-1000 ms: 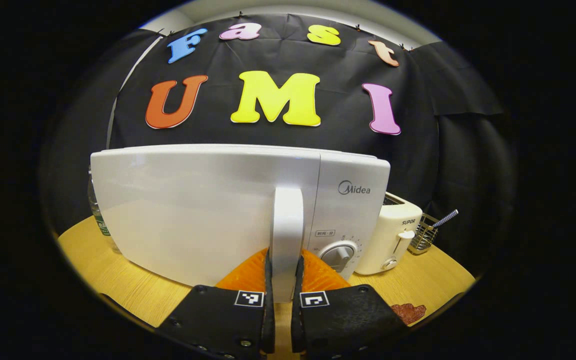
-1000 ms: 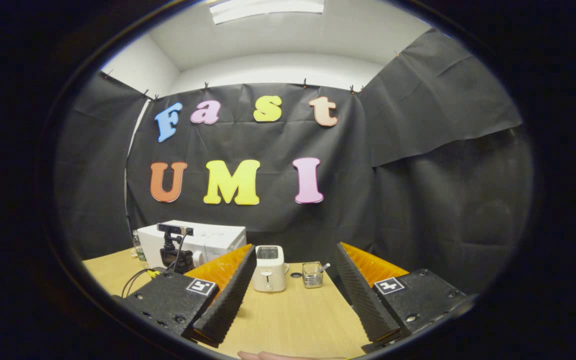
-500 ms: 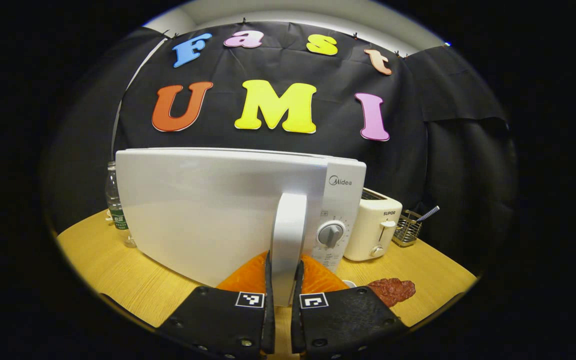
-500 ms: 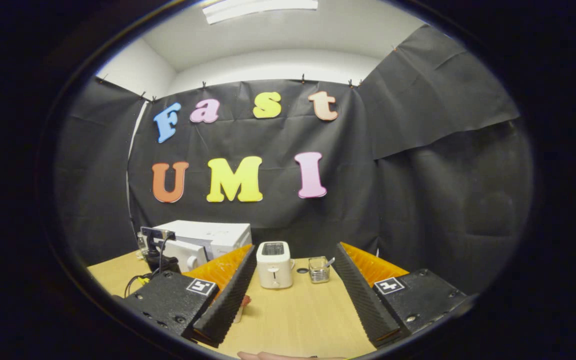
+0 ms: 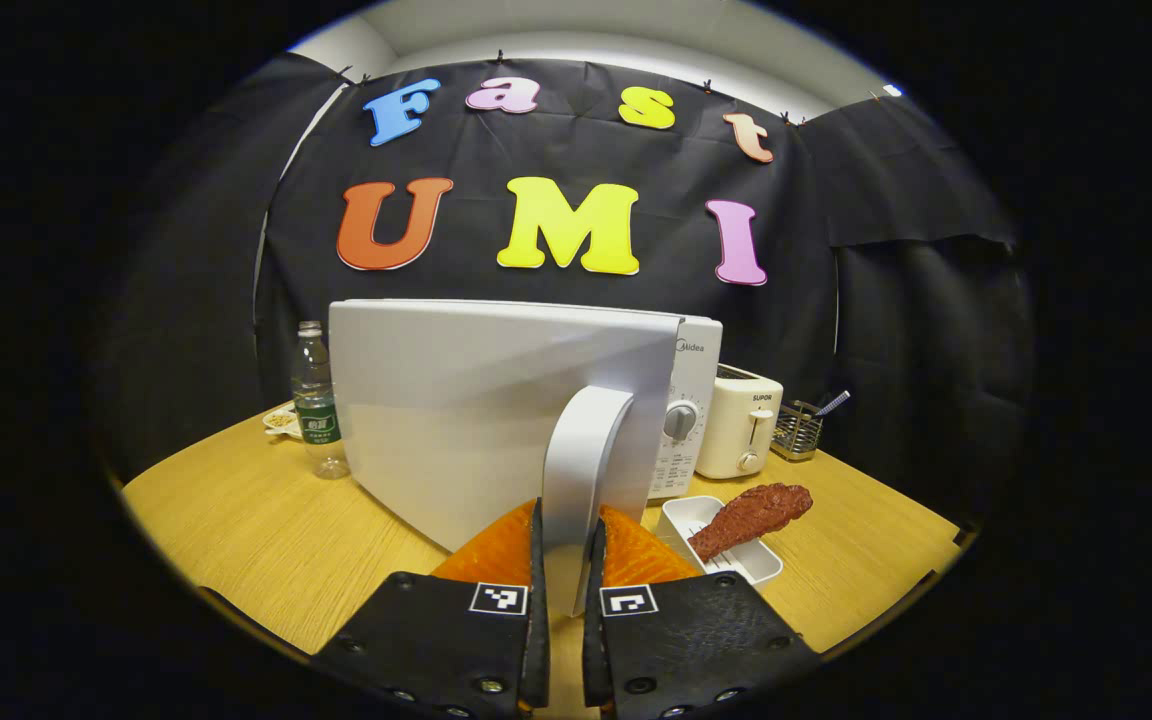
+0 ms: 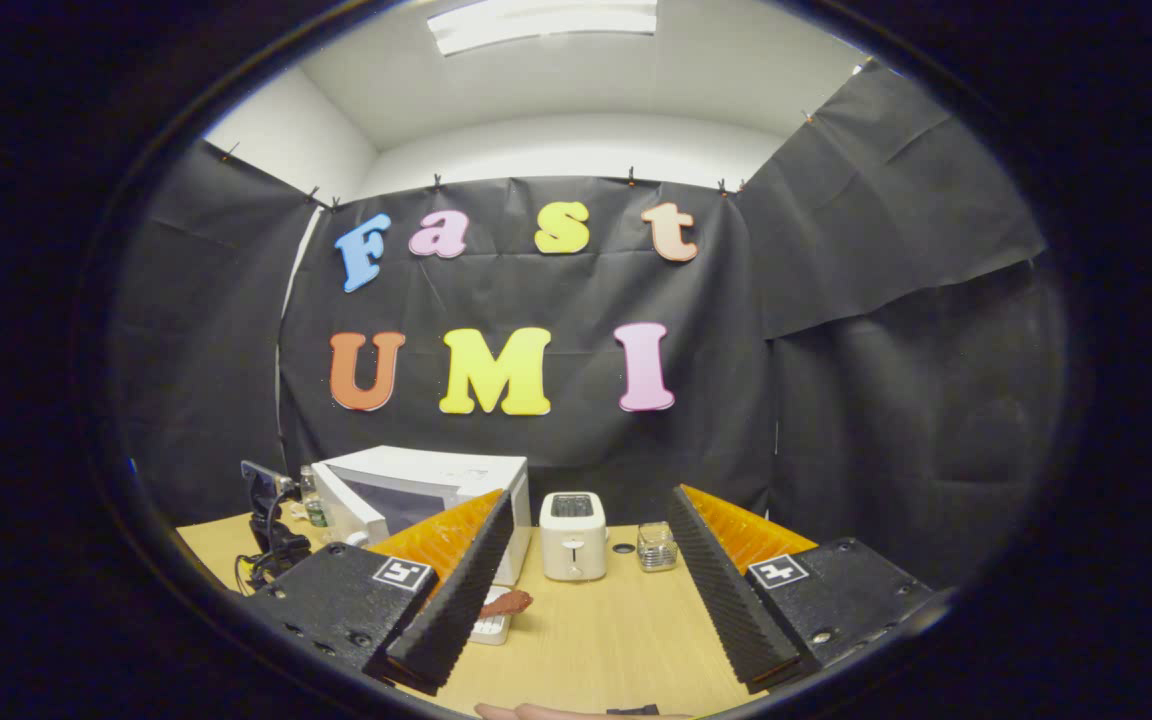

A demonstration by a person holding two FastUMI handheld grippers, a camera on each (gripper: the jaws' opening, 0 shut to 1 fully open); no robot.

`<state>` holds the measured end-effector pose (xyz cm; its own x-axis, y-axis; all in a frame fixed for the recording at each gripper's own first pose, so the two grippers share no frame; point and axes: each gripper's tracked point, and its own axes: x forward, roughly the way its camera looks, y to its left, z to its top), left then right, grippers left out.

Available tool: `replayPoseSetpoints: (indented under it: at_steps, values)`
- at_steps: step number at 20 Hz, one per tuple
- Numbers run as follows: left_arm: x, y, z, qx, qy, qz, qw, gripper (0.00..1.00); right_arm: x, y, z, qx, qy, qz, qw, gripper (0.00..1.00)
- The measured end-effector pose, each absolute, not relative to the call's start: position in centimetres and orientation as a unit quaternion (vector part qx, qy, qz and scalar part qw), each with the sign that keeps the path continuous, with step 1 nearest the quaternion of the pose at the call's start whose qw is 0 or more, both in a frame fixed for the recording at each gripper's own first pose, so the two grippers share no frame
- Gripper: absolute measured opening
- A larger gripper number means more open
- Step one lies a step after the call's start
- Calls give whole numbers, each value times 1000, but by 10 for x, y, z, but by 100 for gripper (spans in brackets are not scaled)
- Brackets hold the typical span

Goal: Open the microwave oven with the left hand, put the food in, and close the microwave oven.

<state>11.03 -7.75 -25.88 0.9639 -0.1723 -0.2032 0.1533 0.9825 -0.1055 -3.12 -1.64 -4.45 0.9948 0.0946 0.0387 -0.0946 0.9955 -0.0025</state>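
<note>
Microwave oven (image 5: 681, 400) sits at the back-left of the wooden surface (image 5: 236, 530), white, one unit. Its door (image 5: 476, 400) is partly swung out on the left hinge, more open than a second ago: the door panel has turned further away from the control panel, and in the right gripper view the dark cavity (image 6: 396, 497) now shows behind the door. So step one, opening, is under way and, by my read, nearly enough for loading.

Left gripper (image 5: 566, 560) is clamped on the door handle (image 5: 581, 470); both fingers press its sides near the lower end. One handle, vertical, on the door's free edge.

Food: one reddish-brown piece of meat (image 5: 751, 507) lying across one white tray (image 5: 681, 515), on the surface just right of the door and in front of the control panel. It has come into view over the last second as the camera swung with the door. Not yet touched.

Right gripper (image 6: 586, 590) is spread wide, holding nothing, hovering well back from the oven; it looks free to take the food next.

Other items, one each: cream toaster (image 5: 739, 425) right of the oven, wire basket (image 5: 798, 430) beyond it, water bottle (image 5: 316, 400) left of the door, small dish (image 5: 281, 420) behind the bottle.
</note>
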Motion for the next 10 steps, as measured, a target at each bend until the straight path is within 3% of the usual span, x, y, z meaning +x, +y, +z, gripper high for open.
replayPoseSetpoints:
  at_steps: [3, 4, 5, 8, 9, 10]
  values:
    - [84, -43, -259, -44, 102, -62, 992, 12, -38, -1, -48, -7, -22, 59, 998, 100]
    - [74, -28, -260, -40, 103, -51, 993, 12, -39, 4, -51, -8, -19, 64, 998, 91]
    - [66, -11, -261, -40, 101, -37, 993, 12, -40, 11, -53, -8, -17, 70, 997, 100]
    - [33, 42, -270, -52, 119, 5, 992, 19, -42, 25, -60, -9, -10, 85, 996, 100]
    - [23, 59, -272, -62, 124, 23, 990, 8, -43, 29, -61, -10, -9, 89, 996, 100]
    - [12, 79, -276, -74, 127, 41, 988, 35, -43, 32, -64, -11, -8, 91, 996, 100]
